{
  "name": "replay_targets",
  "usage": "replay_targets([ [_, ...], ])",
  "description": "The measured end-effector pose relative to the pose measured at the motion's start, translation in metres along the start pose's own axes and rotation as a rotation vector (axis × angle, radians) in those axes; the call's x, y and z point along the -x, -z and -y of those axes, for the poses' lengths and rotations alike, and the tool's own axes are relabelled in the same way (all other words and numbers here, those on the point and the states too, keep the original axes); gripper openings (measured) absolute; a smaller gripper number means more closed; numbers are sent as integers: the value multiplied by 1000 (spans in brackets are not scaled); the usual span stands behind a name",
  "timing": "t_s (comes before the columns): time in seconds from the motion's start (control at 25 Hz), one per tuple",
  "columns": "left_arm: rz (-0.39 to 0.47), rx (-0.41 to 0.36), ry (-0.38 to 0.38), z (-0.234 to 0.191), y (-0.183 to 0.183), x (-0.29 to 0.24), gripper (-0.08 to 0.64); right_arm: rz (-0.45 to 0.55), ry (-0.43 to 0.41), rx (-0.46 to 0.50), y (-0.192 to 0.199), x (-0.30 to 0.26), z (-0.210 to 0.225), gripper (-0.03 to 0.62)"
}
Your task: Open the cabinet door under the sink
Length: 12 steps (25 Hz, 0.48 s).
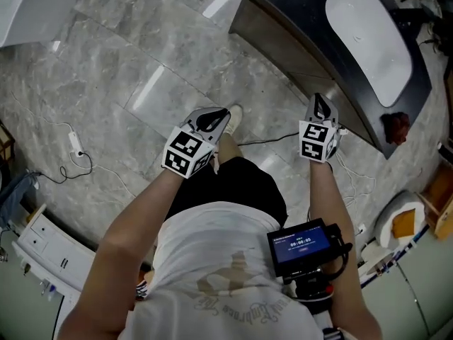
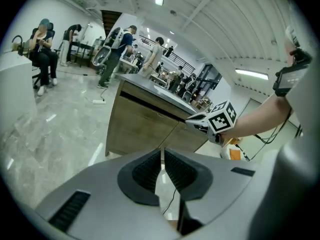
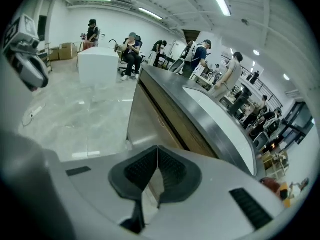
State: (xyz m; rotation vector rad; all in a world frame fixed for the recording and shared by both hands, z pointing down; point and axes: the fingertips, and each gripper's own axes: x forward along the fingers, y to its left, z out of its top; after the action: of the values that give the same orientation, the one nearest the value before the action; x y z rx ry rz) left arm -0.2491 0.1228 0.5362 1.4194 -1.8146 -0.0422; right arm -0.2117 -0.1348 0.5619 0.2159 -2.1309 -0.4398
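The sink unit stands at the upper right of the head view: a dark counter with a white basin (image 1: 368, 37) over a wooden cabinet front (image 1: 283, 44). The cabinet doors (image 2: 145, 129) look closed, with a seam between them. My left gripper (image 1: 224, 115) hangs over the floor, well short of the cabinet; its jaws (image 2: 162, 151) are shut with nothing between them. My right gripper (image 1: 320, 101) is nearer the counter's edge, also apart from it, and its jaws (image 3: 158, 148) are shut and empty, pointing at the cabinet's side and front (image 3: 150, 116).
A power strip with its cable (image 1: 74, 144) lies on the grey tiled floor at the left. A white drawer unit (image 1: 49, 250) stands at the lower left. A red thing (image 1: 396, 126) sits on the counter's end. Several people (image 2: 42, 49) are far behind.
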Motion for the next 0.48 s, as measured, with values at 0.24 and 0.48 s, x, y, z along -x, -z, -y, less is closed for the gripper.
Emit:
replay_targets([
  [0.24, 26, 65, -23, -18, 12, -25, 32, -16, 93, 123, 9, -28, 11, 15],
  [0.48, 36, 75, -46, -39, 25, -44, 32, -17, 113, 232, 14, -55, 22, 15],
])
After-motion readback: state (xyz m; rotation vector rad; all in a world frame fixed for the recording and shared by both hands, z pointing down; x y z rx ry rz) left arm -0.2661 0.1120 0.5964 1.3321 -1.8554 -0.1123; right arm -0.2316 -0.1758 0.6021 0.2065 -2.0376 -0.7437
